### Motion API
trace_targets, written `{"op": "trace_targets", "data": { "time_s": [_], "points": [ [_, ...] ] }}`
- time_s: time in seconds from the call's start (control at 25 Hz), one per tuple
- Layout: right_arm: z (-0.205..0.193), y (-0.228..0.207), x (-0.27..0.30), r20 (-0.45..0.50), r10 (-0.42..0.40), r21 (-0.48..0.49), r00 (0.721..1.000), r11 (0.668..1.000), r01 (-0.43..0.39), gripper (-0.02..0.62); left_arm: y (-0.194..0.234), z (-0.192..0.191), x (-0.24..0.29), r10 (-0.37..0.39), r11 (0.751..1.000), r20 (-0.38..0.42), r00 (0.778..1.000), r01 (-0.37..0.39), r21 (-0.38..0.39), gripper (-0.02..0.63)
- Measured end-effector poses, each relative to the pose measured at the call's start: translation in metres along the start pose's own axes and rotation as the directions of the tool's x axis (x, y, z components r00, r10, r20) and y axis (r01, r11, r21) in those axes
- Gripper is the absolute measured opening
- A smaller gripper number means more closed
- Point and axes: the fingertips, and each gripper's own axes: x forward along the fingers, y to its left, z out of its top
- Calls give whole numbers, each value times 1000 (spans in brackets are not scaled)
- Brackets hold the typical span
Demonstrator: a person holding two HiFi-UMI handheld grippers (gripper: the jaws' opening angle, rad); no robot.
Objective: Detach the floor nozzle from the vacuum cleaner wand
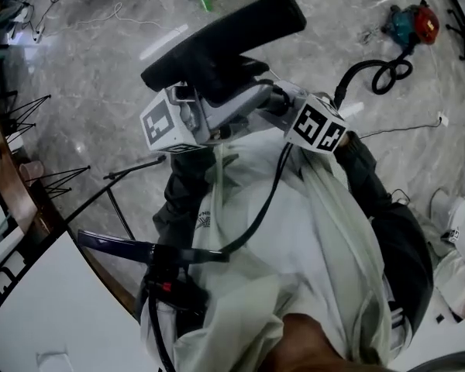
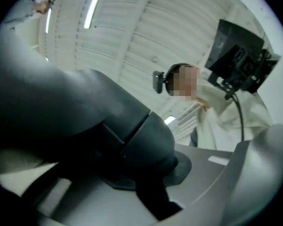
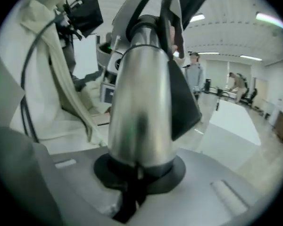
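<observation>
Black plastic floor nozzle (image 1: 225, 41) hangs raised above the grey marble floor (image 1: 93, 68) in the head view, on the far side of the person's pale sleeves. The left tool (image 1: 217, 107) and the right tool (image 1: 283, 103) meet just beneath it.

In the left gripper view, the left tool (image 2: 146, 182) is clamped narrowly on the nozzle's dark neck (image 2: 85, 112).

In the right gripper view, the right tool (image 3: 137, 173) is nearly closed, pinching the shiny silver metal wand (image 3: 139, 102). The wand rises away from the pads into black plastic at its far end.

Ahead, floor nozzle (image 1: 225, 41) sits in left tongs (image 1: 217, 103), wand (image 3: 141, 102) in right tongs (image 1: 283, 99).
</observation>
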Motion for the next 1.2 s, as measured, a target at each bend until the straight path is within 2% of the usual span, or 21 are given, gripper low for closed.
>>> {"op": "trace_targets", "data": {
  "time_s": [0.04,0.08,0.16,0.24,0.32,0.4,0.44,0.48,0.52,0.56,0.64,0.68,0.76,0.8,0.84,0.88,0.96,1.08,1.12,1.16,1.2],
  "points": [
    [1,8,-3,12,70,-13,997,997,-70,40,-12,-1,2,-86,996,-5,996,86,8,73],
    [3,12,-5,24,107,-15,994,994,-107,40,-18,-2,3,-133,991,-9,991,133,9,74],
    [5,8,-4,43,67,15,997,998,-67,40,-13,0,5,-116,993,1,993,116,-5,74],
    [6,-3,0,41,-77,68,996,995,75,38,2,2,6,-14,1000,10,1000,14,-22,74],
    [2,-16,2,5,-246,108,969,964,244,38,20,0,3,145,989,-13,989,-145,-30,74],
    [-3,-27,1,-41,-364,120,931,923,366,38,39,-3,-2,320,947,-36,947,-321,-30,75],
    [-5,-30,0,-57,-393,115,918,911,397,38,46,-5,-5,380,924,-41,924,-382,-31,75],
    [-7,-32,0,-66,-404,105,912,906,409,38,48,-6,-7,406,913,-41,913,-407,-35,75],
    [-9,-32,1,-68,-401,92,913,909,406,38,47,-7,-8,391,919,-39,920,-392,-39,75],
    [-9,-30,1,-65,-383,77,922,919,387,38,41,-7,-8,338,940,-33,941,-339,-44,75],
    [-7,-23,2,-47,-293,40,955,955,294,40,22,-3,-4,153,987,-12,988,-153,-39,74],
    [-5,-18,3,-34,-224,21,974,974,225,40,11,1,-3,54,998,-1,999,-54,-28,74],
    [0,-4,4,-4,-78,-4,997,997,78,40,-6,2,-3,-73,997,3,997,73,-5,74],
    [0,2,3,4,-30,-1,1000,1000,30,40,-10,0,-2,-89,996,3,996,89,-2,74],
    [-1,6,2,5,-13,13,1000,1000,13,41,-10,-1,-1,-70,998,6,998,70,-5,74],
    [-3,5,1,2,-30,32,1000,999,30,40,-5,-1,2,-18,1000,11,1000,19,-6,74],
    [-4,-6,1,-9,-138,68,990,988,138,40,12,-1,2,145,989,4,989,-145,11,72],
    [-6,-24,0,-35,-335,90,942,937,336,40,36,-4,-6,382,924,-20,924,-382,28,74],
    [-8,-27,0,-47,-374,91,926,922,377,40,40,-4,-8,429,903,-24,903,-429,24,74],
    [-8,-29,0,-57,-396,86,916,913,400,40,43,-5,-10,446,895,-26,894,-446,18,74],
    [-9,-29,-1,-60,-397,77,916,913,401,40,41,-5,-9,426,905,-27,905,-425,9,75]
  ]
}}
